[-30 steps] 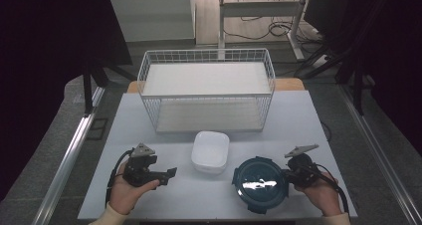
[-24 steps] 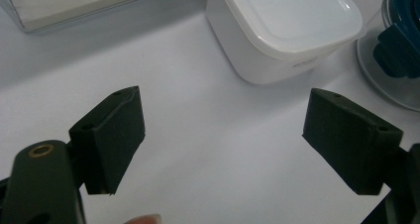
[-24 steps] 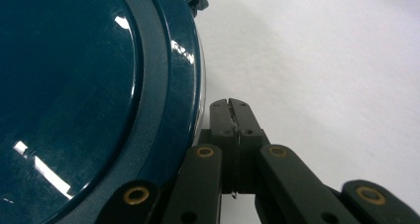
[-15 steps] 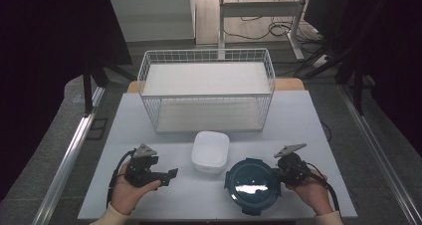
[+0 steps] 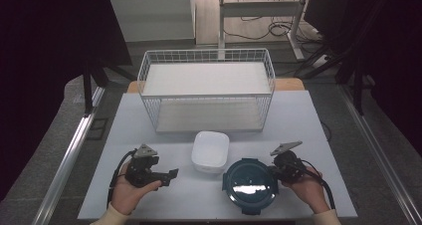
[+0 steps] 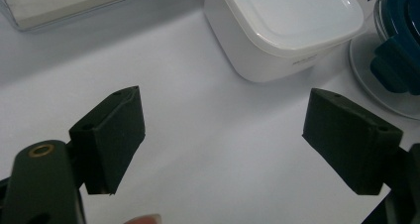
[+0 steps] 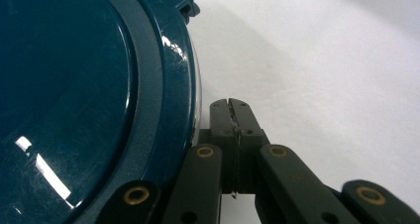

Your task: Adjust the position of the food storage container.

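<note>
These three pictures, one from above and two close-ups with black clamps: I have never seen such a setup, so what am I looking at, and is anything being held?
A person sits at a white table and holds a hand-operated two-jaw gripper in each hand; there is no robot arm. The high view looks down from above the person. The other two come from cameras riding on each gripper.

On the table stand a white wire basket, a white square plastic container with lid and a round dark-blue lidded container.

The left gripper hovers over bare table, its fingers wide apart, holding nothing. The right gripper has its fingers pressed together, right beside the blue container's rim, with nothing visible between them.
</note>
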